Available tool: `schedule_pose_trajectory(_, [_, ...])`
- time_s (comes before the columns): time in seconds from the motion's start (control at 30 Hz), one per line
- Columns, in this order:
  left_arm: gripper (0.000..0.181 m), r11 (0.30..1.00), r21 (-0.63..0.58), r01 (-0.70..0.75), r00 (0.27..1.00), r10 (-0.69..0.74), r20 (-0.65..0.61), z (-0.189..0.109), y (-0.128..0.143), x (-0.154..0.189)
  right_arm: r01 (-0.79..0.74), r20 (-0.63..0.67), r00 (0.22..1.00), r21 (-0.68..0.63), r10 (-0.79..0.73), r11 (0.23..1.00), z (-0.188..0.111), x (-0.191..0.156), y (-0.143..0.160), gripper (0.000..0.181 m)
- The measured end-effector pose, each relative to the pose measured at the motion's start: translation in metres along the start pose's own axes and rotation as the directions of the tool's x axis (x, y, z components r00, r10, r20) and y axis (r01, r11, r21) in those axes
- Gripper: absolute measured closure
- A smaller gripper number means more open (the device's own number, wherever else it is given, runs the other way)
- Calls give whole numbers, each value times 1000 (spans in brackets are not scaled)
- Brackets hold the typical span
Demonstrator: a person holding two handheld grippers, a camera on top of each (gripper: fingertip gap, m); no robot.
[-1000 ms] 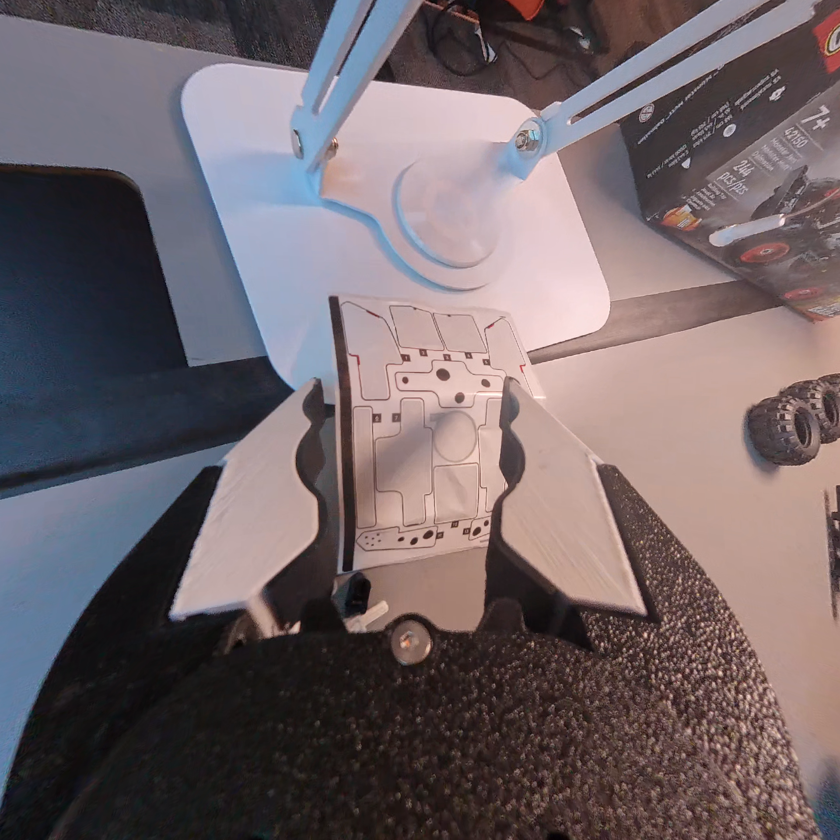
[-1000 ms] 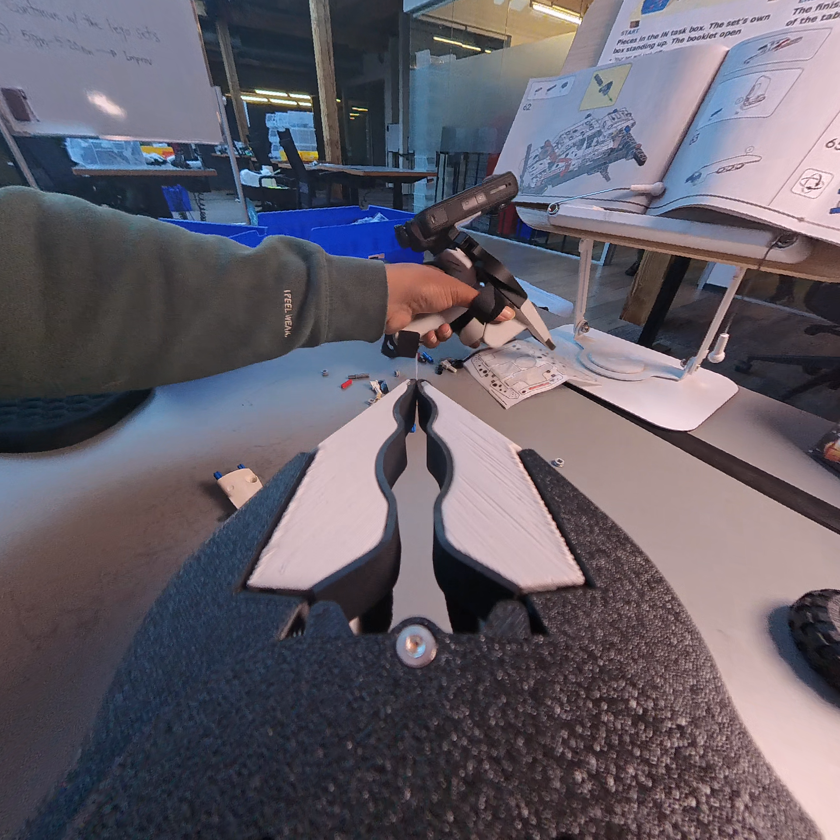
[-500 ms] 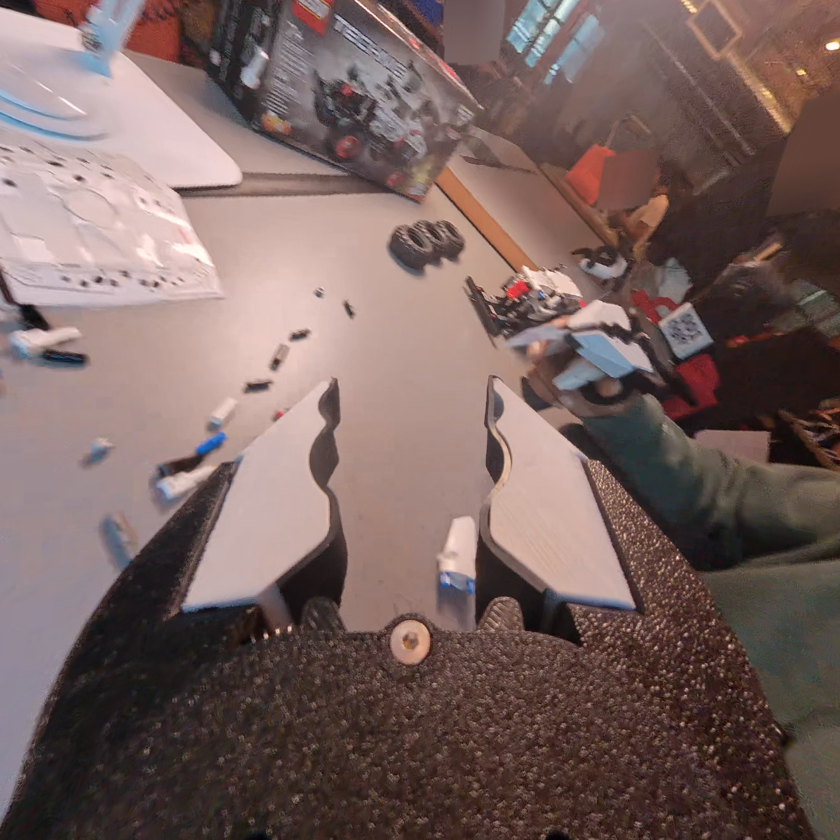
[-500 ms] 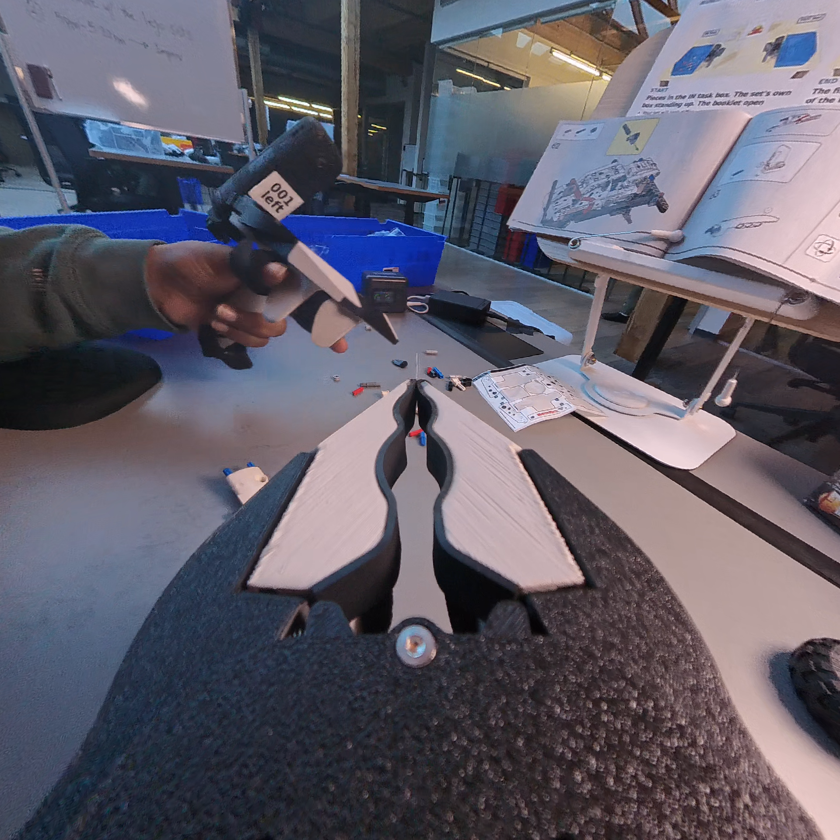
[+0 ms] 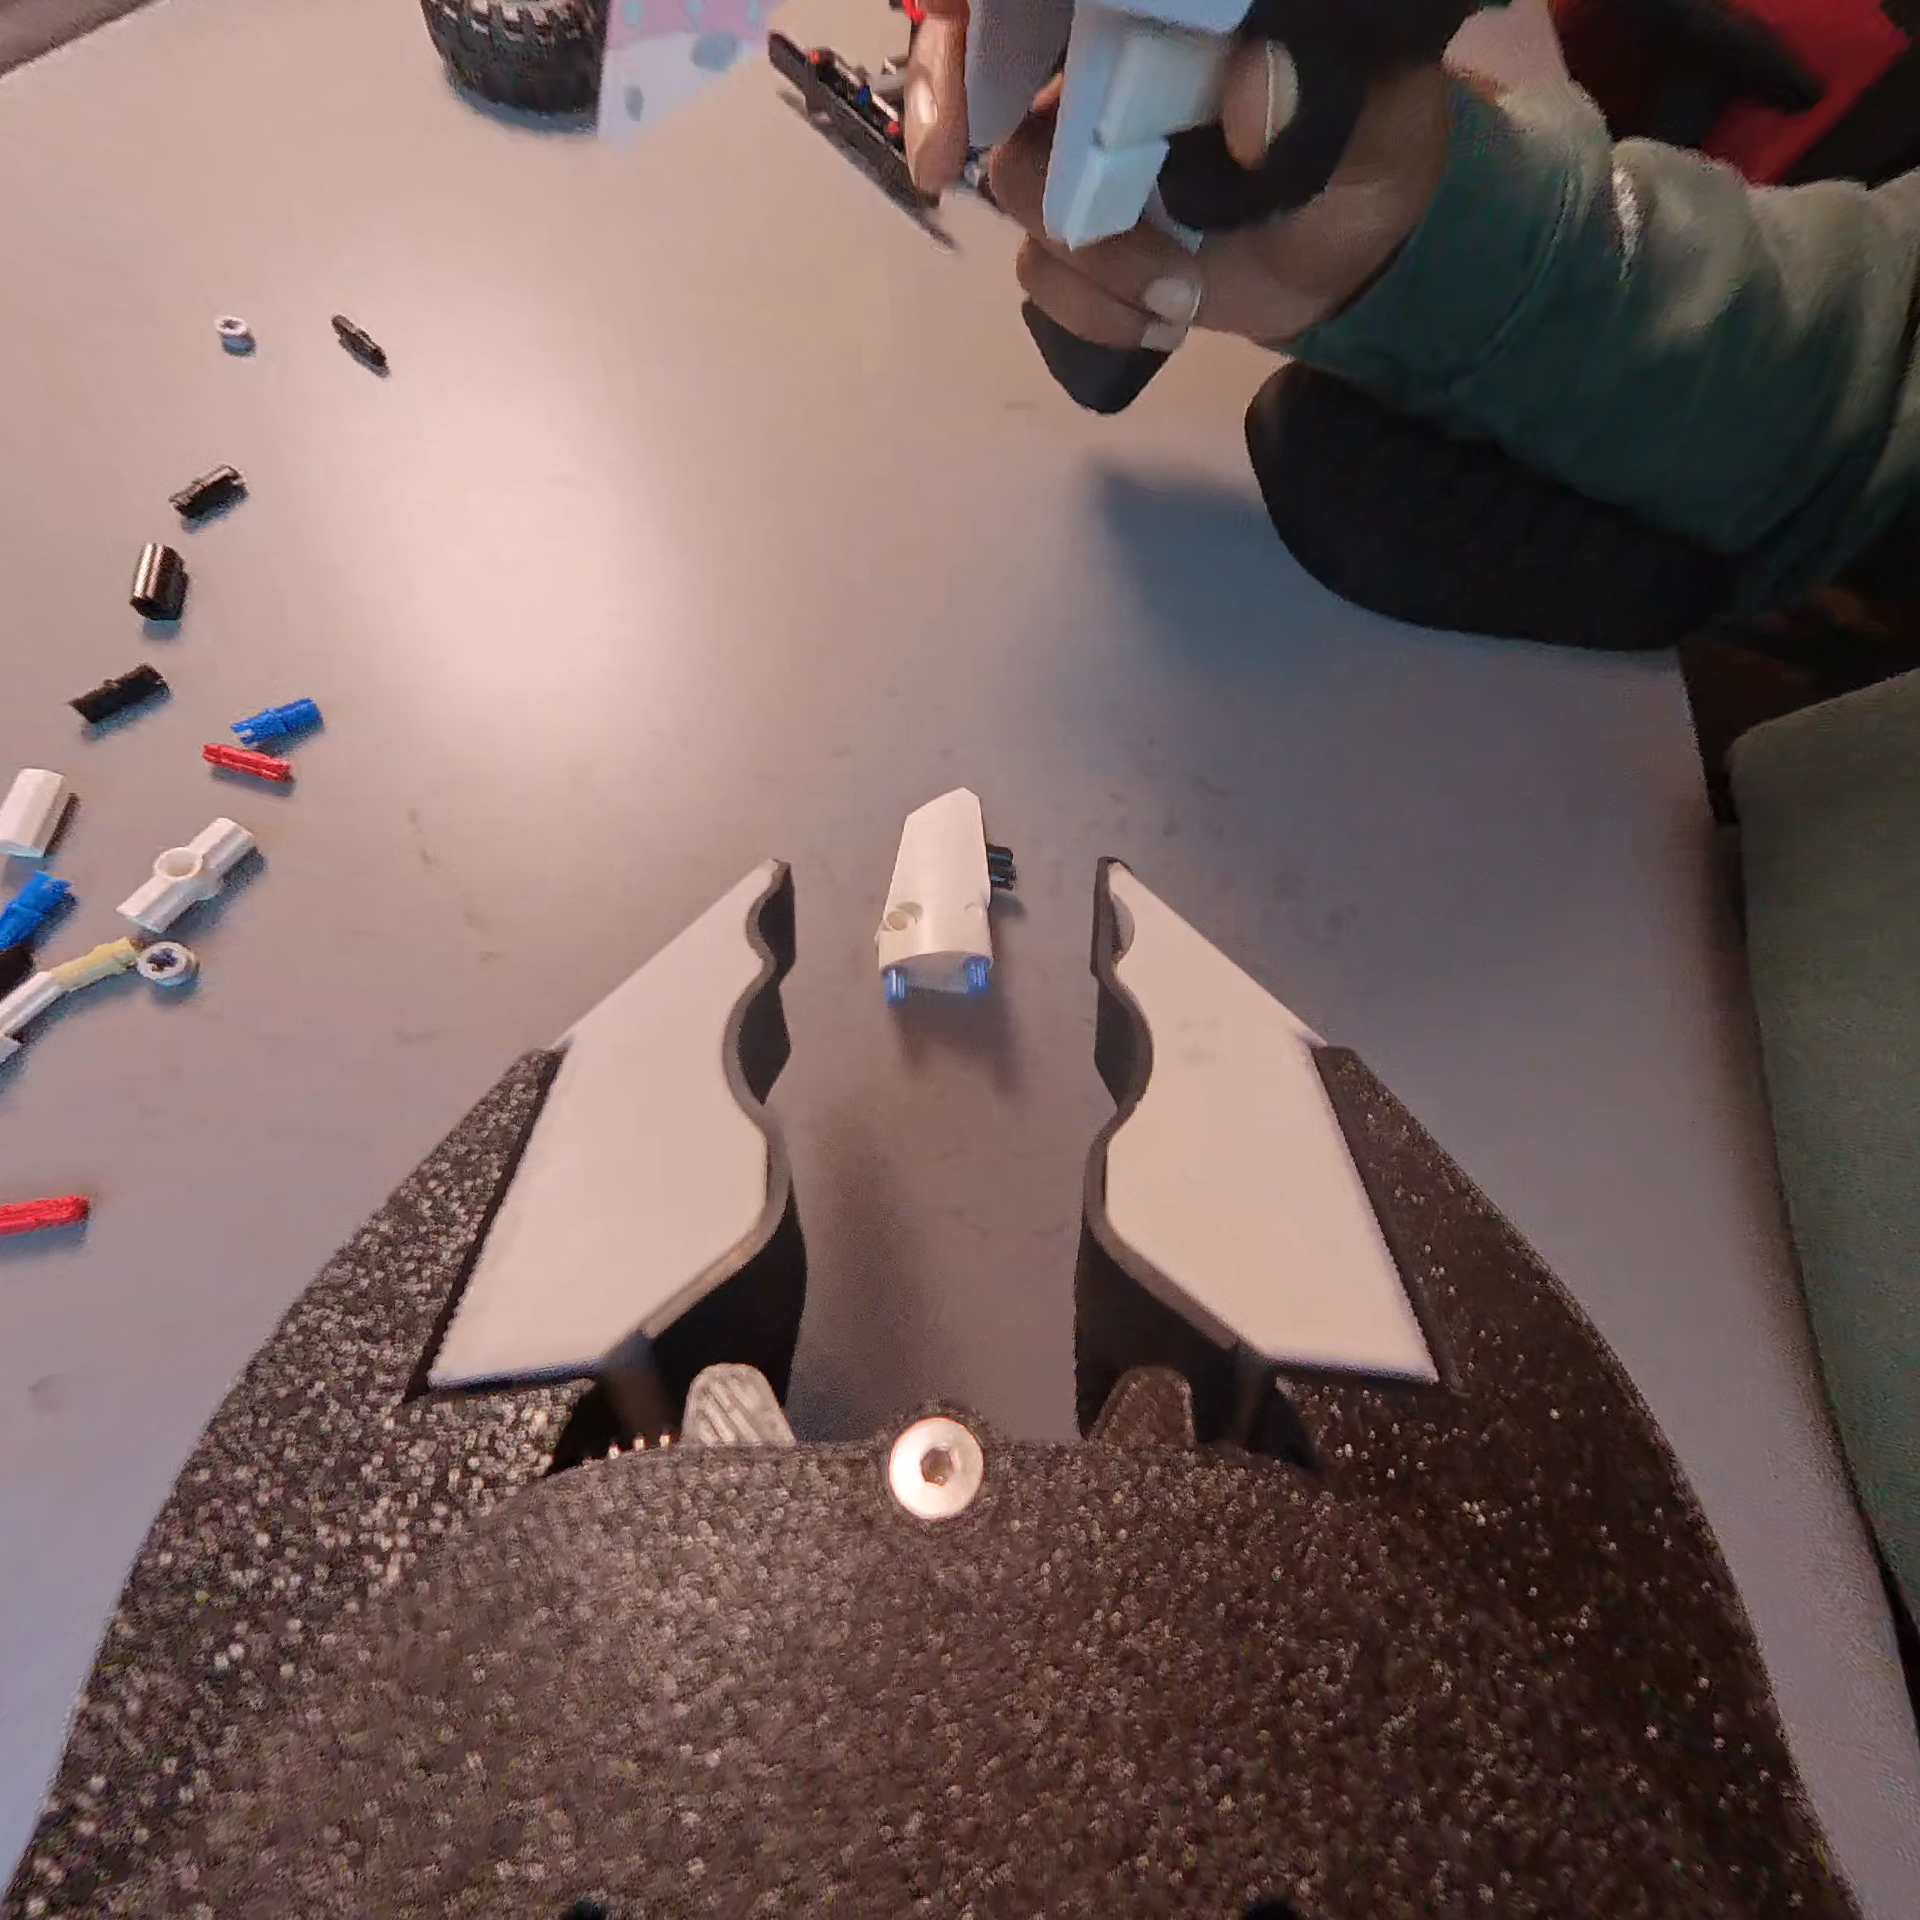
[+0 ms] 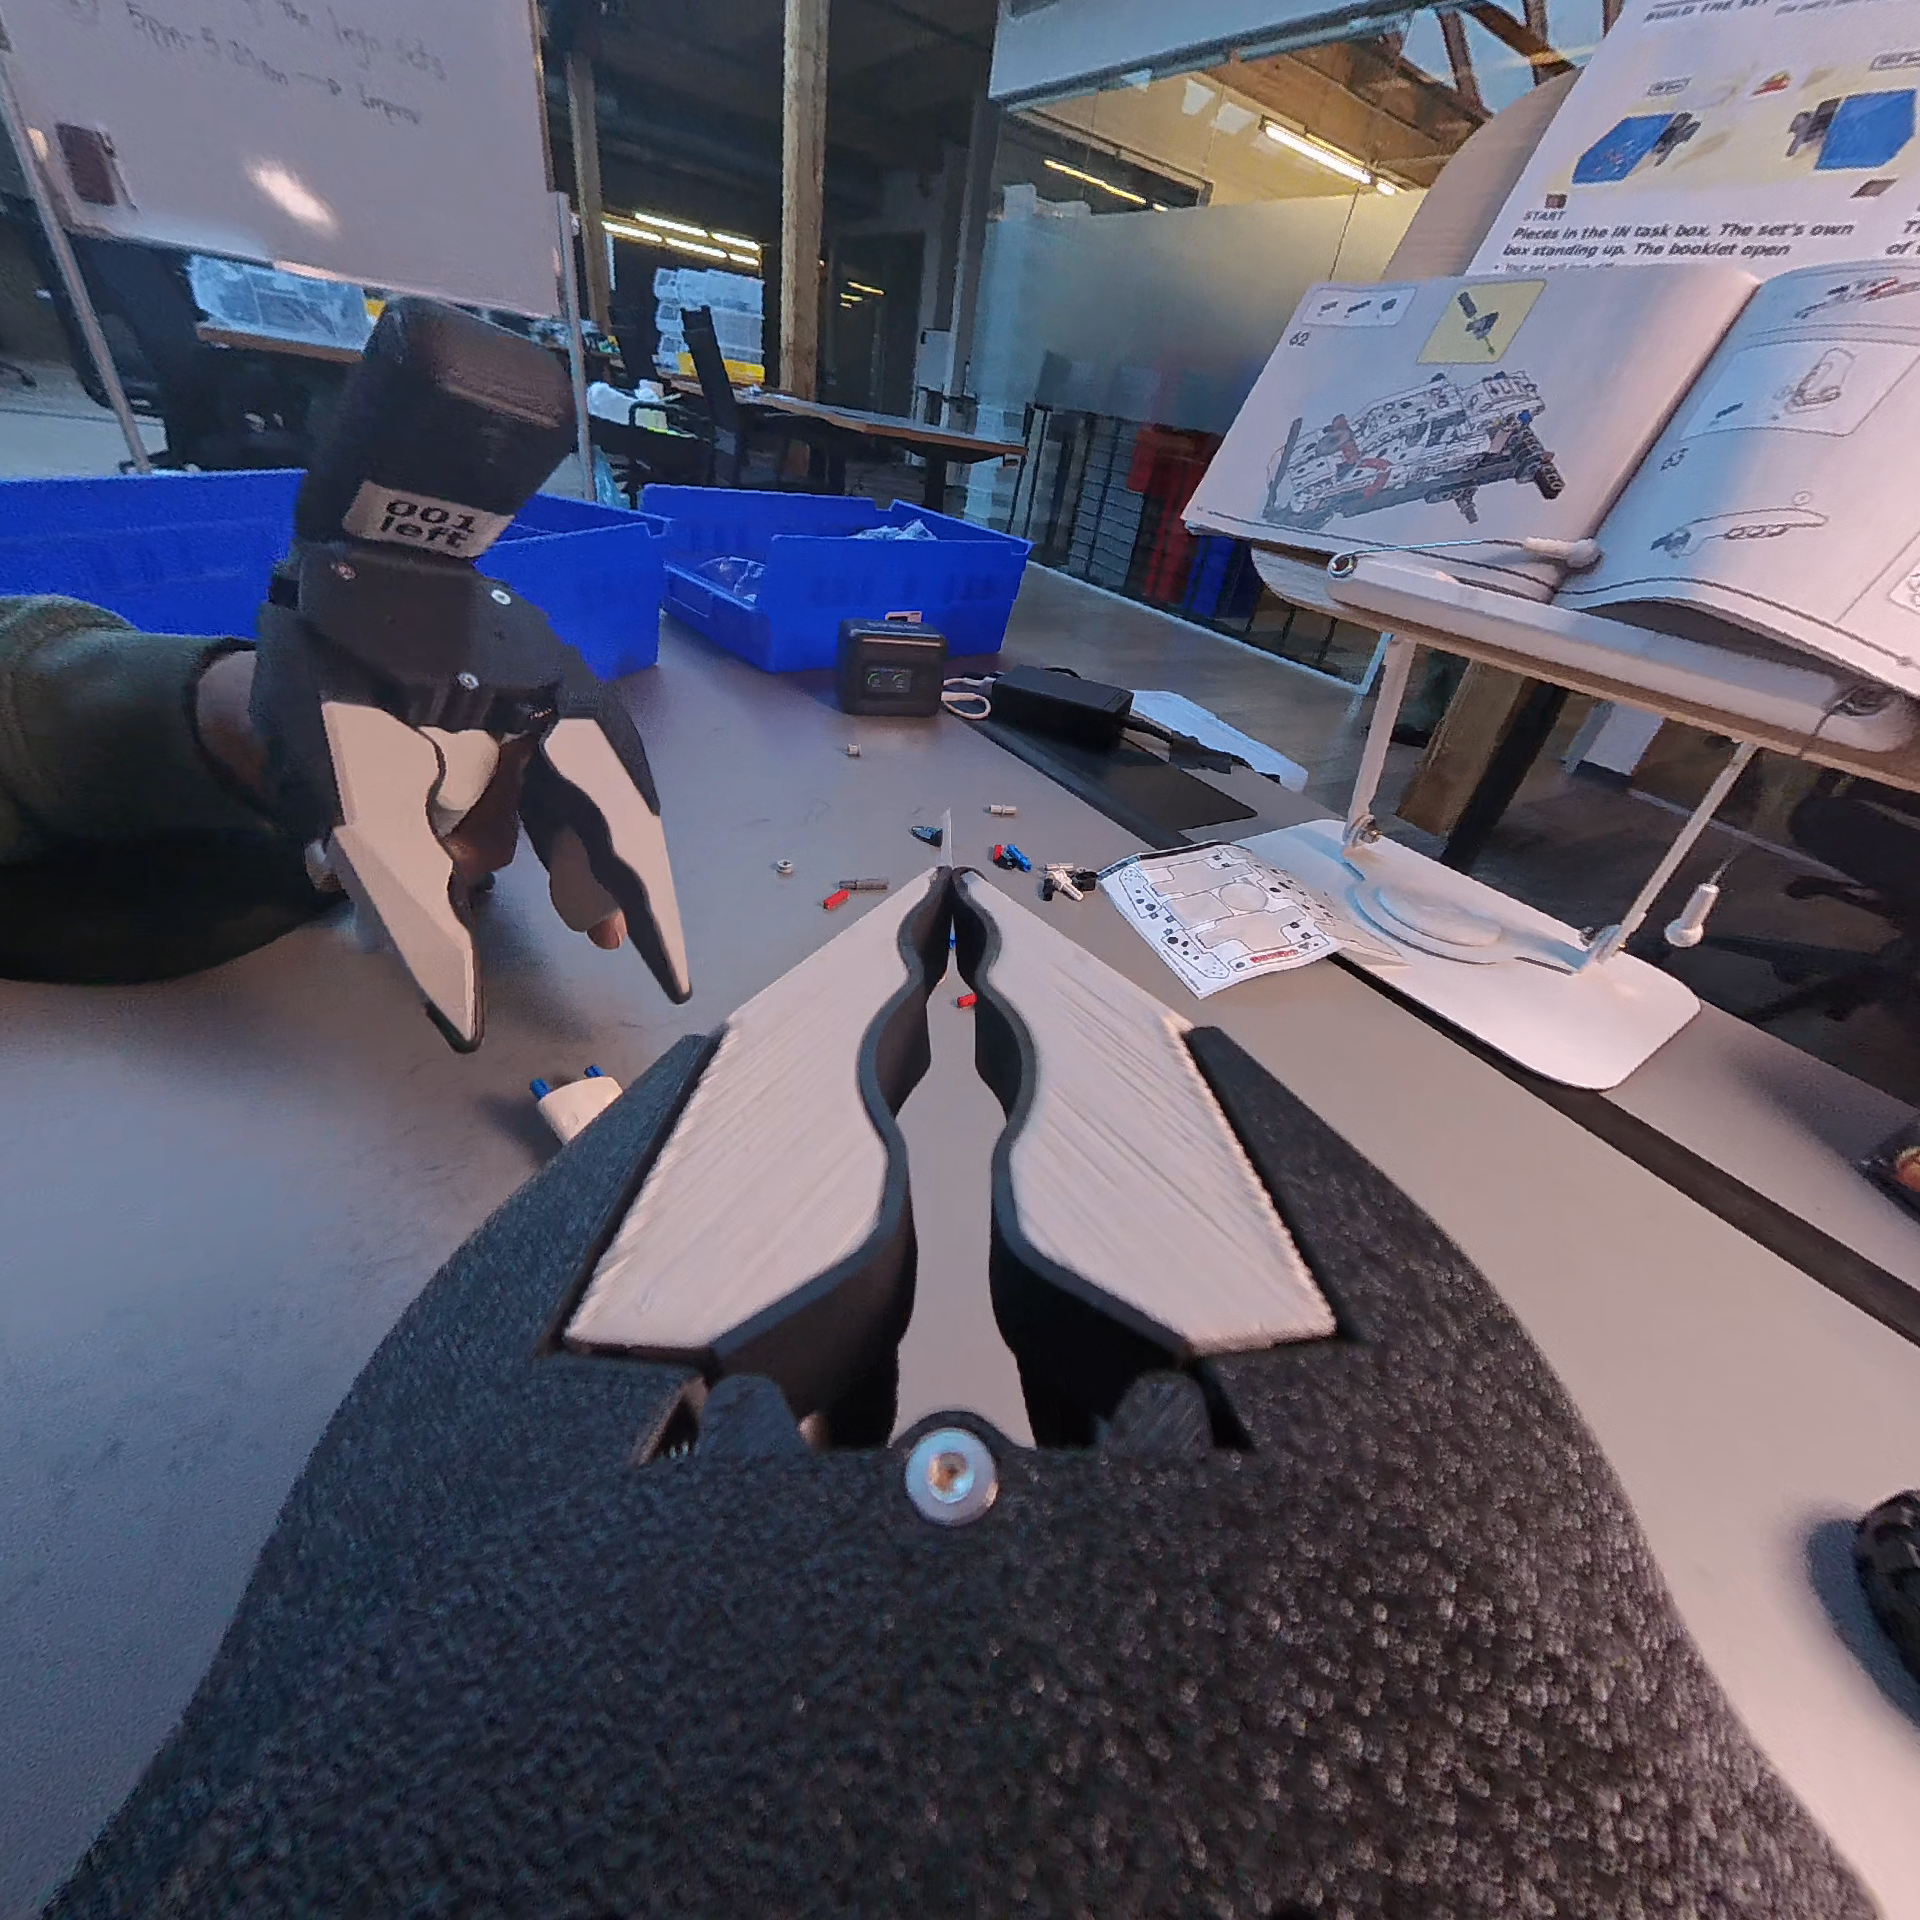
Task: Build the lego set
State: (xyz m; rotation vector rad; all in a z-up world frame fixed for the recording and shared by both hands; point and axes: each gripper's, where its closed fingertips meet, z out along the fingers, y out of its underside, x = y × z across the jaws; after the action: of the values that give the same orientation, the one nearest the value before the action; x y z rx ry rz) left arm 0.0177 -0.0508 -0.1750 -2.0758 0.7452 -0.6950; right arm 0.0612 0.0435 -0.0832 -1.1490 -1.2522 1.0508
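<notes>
My left gripper (image 5: 940,868) is open and empty, low over the grey table (image 5: 675,540). A white panel piece (image 5: 935,904) with blue pins lies flat just between its fingertips, touching neither. The right wrist view shows the same gripper (image 6: 569,1016) above that piece (image 6: 571,1107). My right gripper (image 6: 951,878) is shut, with a thin white sliver (image 6: 948,831) sticking up from its tips. A sticker sheet (image 6: 1216,914) lies beyond it. The partly built chassis (image 5: 852,104) is at the far edge, half hidden by the hand (image 5: 1299,260) holding the right gripper.
Small loose pins and connectors (image 5: 177,862) are scattered to the left. Black tyres (image 5: 520,52) stand at the far side. The open instruction booklet (image 6: 1558,416) rests on a white stand (image 6: 1538,997). Blue bins (image 6: 831,582) sit at the back. My hands' fingertips stand some 15 centimetres from each other.
My left gripper has swung away from the sticker sheet, across the table and down over the white panel piece, staying open. The right gripper has stayed shut and nearly still.
</notes>
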Motion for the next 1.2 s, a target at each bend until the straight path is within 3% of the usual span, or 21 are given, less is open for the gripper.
schedule_pose_trajectory(0.33, [155,965,-215,-151,986,164,43,26,29,-2,49,36,998,-44,-47,998,1,-6,10,181])
schedule_pose_trajectory(0.53, [156,943,-220,-250,968,244,-52,29,34,21,56,63,997,-40,-53,998,0,-11,9,181])
schedule_pose_trajectory(0.7, [151,944,-207,-257,966,251,-53,27,35,24,56,80,995,-49,-51,997,2,-15,12,181])
schedule_pose_trajectory(0.77, [145,970,-136,-200,979,192,-70,21,24,26,60,82,995,-51,-55,997,2,-16,13,181])
schedule_pose_trajectory(0.9, [141,992,128,2,994,11,-106,-3,-21,23,59,78,995,-40,-56,997,1,-17,10,181])
schedule_pose_trajectory(1.07, [137,899,350,262,953,-185,-238,-27,-56,15,68,93,993,2,-67,998,1,-25,1,181])
schedule_pose_trajectory(1.2, [134,814,413,409,891,-258,-374,-39,-71,15,102,120,987,70,-109,992,-1,-39,-16,181])
